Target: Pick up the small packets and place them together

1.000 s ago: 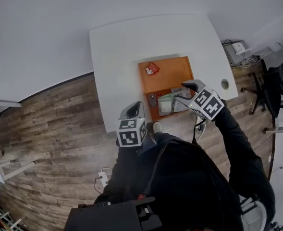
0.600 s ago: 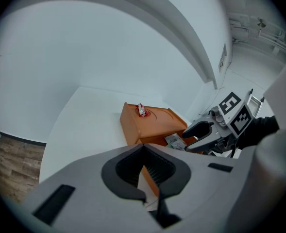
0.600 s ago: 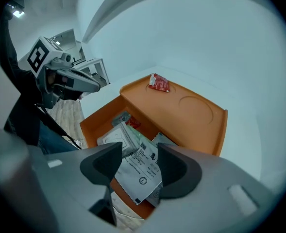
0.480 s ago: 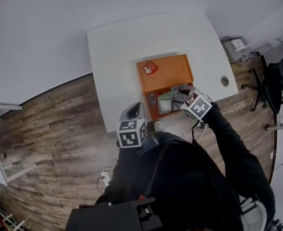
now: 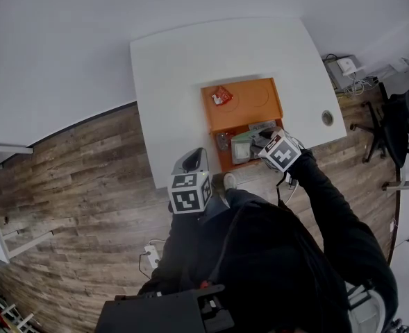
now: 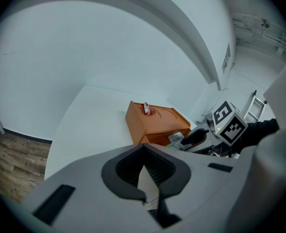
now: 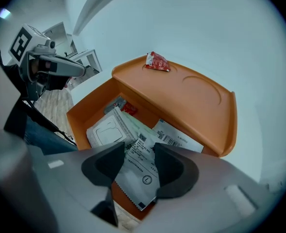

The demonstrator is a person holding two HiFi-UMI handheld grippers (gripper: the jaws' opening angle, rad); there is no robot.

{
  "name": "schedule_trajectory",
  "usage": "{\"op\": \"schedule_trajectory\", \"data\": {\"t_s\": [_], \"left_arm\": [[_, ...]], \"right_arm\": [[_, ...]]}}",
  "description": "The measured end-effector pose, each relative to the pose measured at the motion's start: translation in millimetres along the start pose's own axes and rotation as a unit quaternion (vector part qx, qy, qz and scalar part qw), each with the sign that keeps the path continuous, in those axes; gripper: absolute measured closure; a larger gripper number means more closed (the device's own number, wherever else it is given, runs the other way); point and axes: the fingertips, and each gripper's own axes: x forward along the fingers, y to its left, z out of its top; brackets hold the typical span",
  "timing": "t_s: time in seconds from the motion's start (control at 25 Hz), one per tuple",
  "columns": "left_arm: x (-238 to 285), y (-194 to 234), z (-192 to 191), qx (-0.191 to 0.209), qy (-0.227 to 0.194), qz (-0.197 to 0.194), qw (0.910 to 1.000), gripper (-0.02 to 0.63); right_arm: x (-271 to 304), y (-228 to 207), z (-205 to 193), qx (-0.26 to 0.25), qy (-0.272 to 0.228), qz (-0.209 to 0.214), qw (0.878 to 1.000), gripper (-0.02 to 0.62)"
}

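Several flat white packets [image 7: 139, 174] lie in the lower tray of the orange plastic box [image 7: 196, 106], probably light, limp and slippery. Right tool [image 7: 138, 153], jaws apart but just narrowing, frames one; pinch its edge. Left tool [image 6: 143, 147] is closed, empty.

White table [image 5: 180, 64] with rounded corners, standing on wood-plank floor [image 5: 72, 179], one orange box [image 5: 253, 103] directly on it at the near edge, round cable port [image 5: 327, 118] towards the right corner.

circled letter L on white packet [image 7: 136, 168], barcode label on flat packet [image 7: 177, 139], smaller print unreadable
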Motion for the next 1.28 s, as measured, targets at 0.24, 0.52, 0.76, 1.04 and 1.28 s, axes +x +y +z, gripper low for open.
{"op": "schedule_trajectory", "data": {"t_s": [0.24, 0.52, 0.76, 1.04, 1.28], "left_arm": [[1, -3, -1, 0.002, 0.001, -0.004, 1.0, 0.609], [-1, -3, -3, 0.003, 0.001, -0.004, 1.0, 0.609], [-2, -3, -4, 0.003, 0.0, -0.005, 1.0, 0.609], [-2, -8, -4, 0.006, -0.002, -0.01, 0.9999, 0.609], [-6, -10, 0, 0.007, -0.009, -0.009, 0.9999, 0.609]], "right_arm": [[1, -3, -5, 0.026, 0.01, -0.008, 1.0, 0.44], [-1, -8, -9, 0.03, 0.019, -0.021, 0.999, 0.497], [-15, -8, -7, 0.03, 0.002, -0.032, 0.999, 0.534], [-63, -11, 27, 0.009, -0.063, -0.05, 0.997, 0.535], [-105, -29, 73, -0.003, -0.135, -0.084, 0.987, 0.534]]}}
